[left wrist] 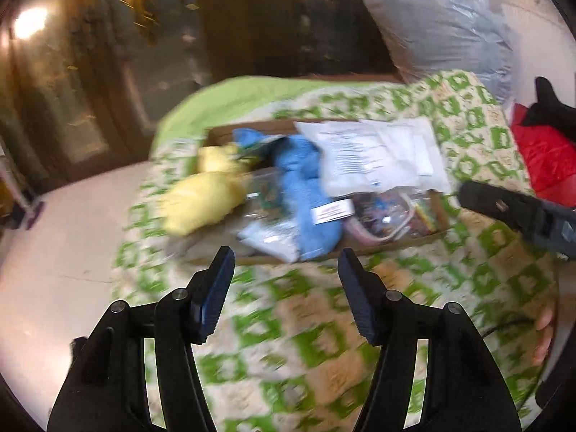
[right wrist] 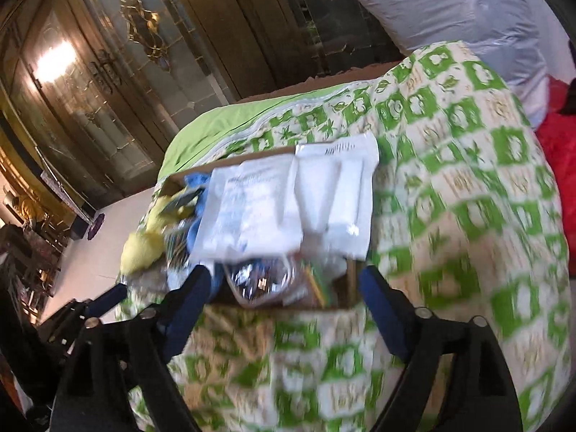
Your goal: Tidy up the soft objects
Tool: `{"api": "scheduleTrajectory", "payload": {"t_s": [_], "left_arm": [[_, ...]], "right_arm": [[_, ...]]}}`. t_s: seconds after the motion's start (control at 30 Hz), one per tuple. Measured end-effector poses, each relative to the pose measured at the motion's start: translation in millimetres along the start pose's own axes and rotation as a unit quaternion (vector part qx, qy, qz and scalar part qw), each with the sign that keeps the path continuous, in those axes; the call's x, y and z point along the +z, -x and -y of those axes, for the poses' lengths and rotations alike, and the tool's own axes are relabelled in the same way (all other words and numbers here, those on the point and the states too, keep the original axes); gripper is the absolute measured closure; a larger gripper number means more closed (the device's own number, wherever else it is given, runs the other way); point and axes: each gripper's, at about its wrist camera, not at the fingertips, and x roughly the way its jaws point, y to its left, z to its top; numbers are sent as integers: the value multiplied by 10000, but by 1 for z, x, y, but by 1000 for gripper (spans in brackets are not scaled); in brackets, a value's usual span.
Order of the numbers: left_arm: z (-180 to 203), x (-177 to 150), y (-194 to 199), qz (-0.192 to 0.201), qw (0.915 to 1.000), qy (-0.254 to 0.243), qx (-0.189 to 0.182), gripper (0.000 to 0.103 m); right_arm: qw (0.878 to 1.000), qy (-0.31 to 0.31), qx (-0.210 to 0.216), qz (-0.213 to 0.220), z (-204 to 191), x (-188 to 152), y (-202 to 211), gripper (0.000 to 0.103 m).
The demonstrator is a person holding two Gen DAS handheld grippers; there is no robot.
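A shallow cardboard tray (left wrist: 403,243) lies on a green-and-cream patterned bedspread (left wrist: 288,342). It holds a blue plush toy (left wrist: 306,194), a yellow plush toy (left wrist: 201,198), white plastic packets (left wrist: 374,154) and a clear pouch of small colourful items (left wrist: 388,216). My left gripper (left wrist: 284,288) is open and empty, hovering just in front of the tray. My right gripper (right wrist: 284,288) is open and empty over the tray's near edge (right wrist: 288,304); it also shows in the left wrist view (left wrist: 518,212). The yellow plush (right wrist: 144,248) hangs over the tray's left side.
A large grey plastic bag (left wrist: 442,25) and a red item (left wrist: 547,158) sit at the back right of the bed. Wooden glass-panelled doors (right wrist: 118,57) stand behind. A pale floor (left wrist: 54,252) lies left of the bed. Both views are motion-blurred.
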Motion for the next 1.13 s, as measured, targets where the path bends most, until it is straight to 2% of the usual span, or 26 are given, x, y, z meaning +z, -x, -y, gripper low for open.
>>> {"api": "scheduleTrajectory", "payload": {"t_s": [0.03,0.1,0.13,0.3,0.43,0.53,1.13], "left_arm": [[-2,-5,6,70,9999,29,122,37],[-8,-17,17,206,9994,131,231,25],[-10,-20,19,250,9993,168,231,24],[-15,-31,22,256,9990,307,197,24],[-12,-32,30,460,9983,253,263,24],[-8,-33,33,549,9979,164,294,24],[-9,-35,34,626,9974,225,279,24]], "right_arm": [[10000,36,-24,65,-2,-5,3,0],[9995,187,-143,198,-4,-19,8,0],[9992,281,-208,211,-6,-25,10,0],[9967,554,-377,453,-14,-38,21,0],[9924,783,-394,861,-23,-47,40,0],[9898,950,-392,985,-29,-48,43,0],[9902,991,-461,868,-32,-54,37,0]]}}
